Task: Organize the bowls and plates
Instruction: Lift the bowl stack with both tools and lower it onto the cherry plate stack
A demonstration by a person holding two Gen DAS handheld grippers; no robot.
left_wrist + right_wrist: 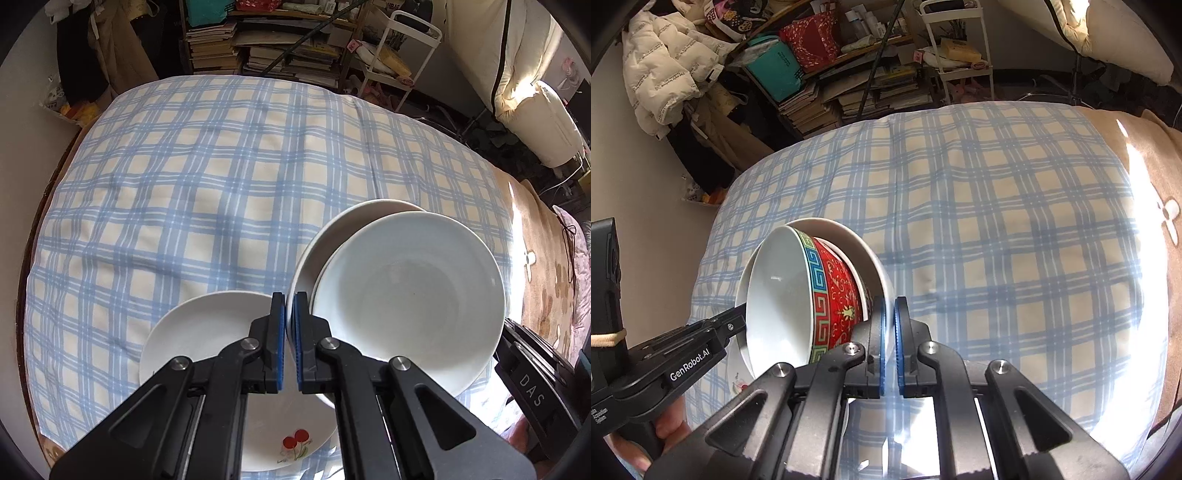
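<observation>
Left gripper point(289, 325) clamped on nested bowls' point(406, 299) rim; right gripper point(889, 332) shut on white bowl point(864, 258) rim. Keep level over cherry plate point(207, 332), lower slowly.

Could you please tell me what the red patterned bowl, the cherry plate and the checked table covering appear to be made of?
Red patterned bowl: probably glazed porcelain; glossy white inside, painted enamel-like bands outside.
Cherry plate: likely glazed ceramic; smooth white sheen, printed cherries.
Checked covering: woven fabric, matte, with soft creases; the fibre cannot be told.
</observation>
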